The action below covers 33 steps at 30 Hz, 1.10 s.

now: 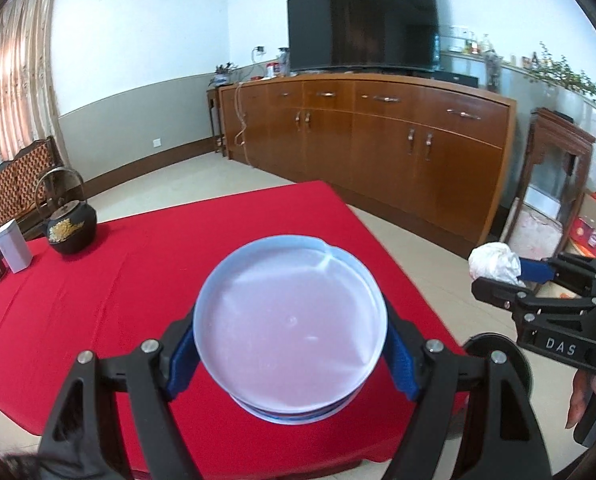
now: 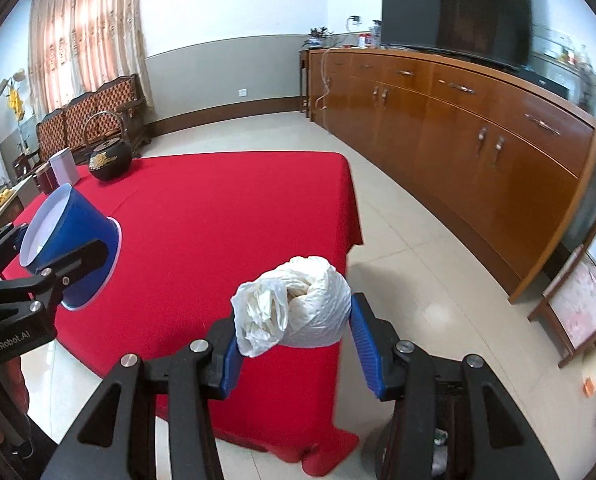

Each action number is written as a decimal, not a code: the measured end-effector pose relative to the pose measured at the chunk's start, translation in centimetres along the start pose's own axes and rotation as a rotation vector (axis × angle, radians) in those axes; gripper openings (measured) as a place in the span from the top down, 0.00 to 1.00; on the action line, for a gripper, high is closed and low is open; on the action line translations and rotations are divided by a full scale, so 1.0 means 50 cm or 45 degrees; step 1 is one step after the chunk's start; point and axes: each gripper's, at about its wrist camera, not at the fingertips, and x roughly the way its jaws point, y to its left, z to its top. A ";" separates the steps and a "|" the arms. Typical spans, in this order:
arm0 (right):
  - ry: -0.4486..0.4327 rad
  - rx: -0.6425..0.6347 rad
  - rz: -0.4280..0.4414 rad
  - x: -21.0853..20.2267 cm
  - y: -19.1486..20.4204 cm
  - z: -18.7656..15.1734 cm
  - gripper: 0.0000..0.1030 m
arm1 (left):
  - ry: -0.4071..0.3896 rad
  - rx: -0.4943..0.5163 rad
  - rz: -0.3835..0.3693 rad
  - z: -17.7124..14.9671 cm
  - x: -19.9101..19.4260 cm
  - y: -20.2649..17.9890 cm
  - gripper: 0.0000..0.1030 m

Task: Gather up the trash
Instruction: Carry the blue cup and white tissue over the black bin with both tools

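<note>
My left gripper [image 1: 290, 354] is shut on a blue paper cup [image 1: 290, 328], whose white inside faces the camera, held above the red tablecloth [image 1: 138, 280]. In the right wrist view the cup [image 2: 72, 248] shows tilted at the left, clamped by the left gripper [image 2: 50, 276]. My right gripper [image 2: 298, 344] is shut on a crumpled white plastic bag [image 2: 298, 304], held over the table's near right corner. The bag [image 1: 493, 262] and right gripper [image 1: 517, 280] also show at the right of the left wrist view.
A black teapot [image 2: 110, 158], a white tin [image 2: 64, 166] and a dark jar [image 2: 44, 178] stand at the table's far left. A long wooden sideboard [image 2: 457, 132] with a TV [image 2: 453, 12] lines the right wall. Tiled floor [image 2: 417, 264] lies between.
</note>
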 end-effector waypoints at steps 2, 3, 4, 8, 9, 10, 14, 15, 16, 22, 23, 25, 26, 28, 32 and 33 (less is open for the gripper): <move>0.000 0.008 -0.012 -0.017 -0.010 -0.016 0.51 | -0.004 0.005 -0.020 -0.008 -0.010 -0.016 0.24; -0.001 0.010 -0.021 -0.025 -0.013 -0.024 0.51 | -0.005 0.010 -0.031 -0.012 -0.011 -0.024 0.24; -0.001 0.012 -0.032 -0.035 -0.021 -0.035 0.51 | -0.006 0.018 -0.042 -0.016 -0.013 -0.035 0.24; 0.004 0.042 -0.069 -0.059 -0.052 -0.071 0.51 | 0.000 0.046 -0.087 -0.031 -0.014 -0.080 0.24; 0.007 0.056 -0.079 -0.064 -0.064 -0.080 0.51 | 0.000 0.052 -0.100 -0.034 -0.013 -0.092 0.24; 0.010 0.070 -0.090 -0.069 -0.075 -0.090 0.51 | 0.002 0.060 -0.112 -0.036 -0.012 -0.104 0.24; 0.019 0.113 -0.125 -0.087 -0.109 -0.120 0.51 | 0.010 0.094 -0.158 -0.043 -0.006 -0.153 0.24; 0.019 0.122 -0.134 -0.094 -0.119 -0.128 0.51 | 0.014 0.102 -0.167 -0.046 -0.006 -0.165 0.24; 0.020 0.134 -0.145 -0.101 -0.131 -0.139 0.51 | 0.017 0.112 -0.180 -0.049 -0.005 -0.178 0.24; 0.047 0.200 -0.206 -0.124 -0.198 -0.192 0.51 | 0.035 0.168 -0.259 -0.061 0.006 -0.251 0.24; 0.052 0.210 -0.215 -0.128 -0.209 -0.202 0.51 | 0.037 0.176 -0.273 -0.063 0.008 -0.265 0.24; 0.064 0.230 -0.234 -0.135 -0.234 -0.221 0.51 | 0.044 0.190 -0.298 -0.065 0.012 -0.290 0.24; 0.070 0.239 -0.243 -0.139 -0.247 -0.230 0.51 | 0.047 0.198 -0.308 -0.066 0.013 -0.302 0.24; 0.078 0.255 -0.260 -0.147 -0.271 -0.248 0.51 | 0.051 0.219 -0.332 -0.069 0.014 -0.330 0.24; 0.104 0.280 -0.288 -0.157 -0.312 -0.283 0.51 | 0.060 0.260 -0.372 -0.074 0.019 -0.380 0.24; 0.112 0.287 -0.295 -0.159 -0.323 -0.292 0.51 | 0.062 0.267 -0.384 -0.075 0.021 -0.391 0.24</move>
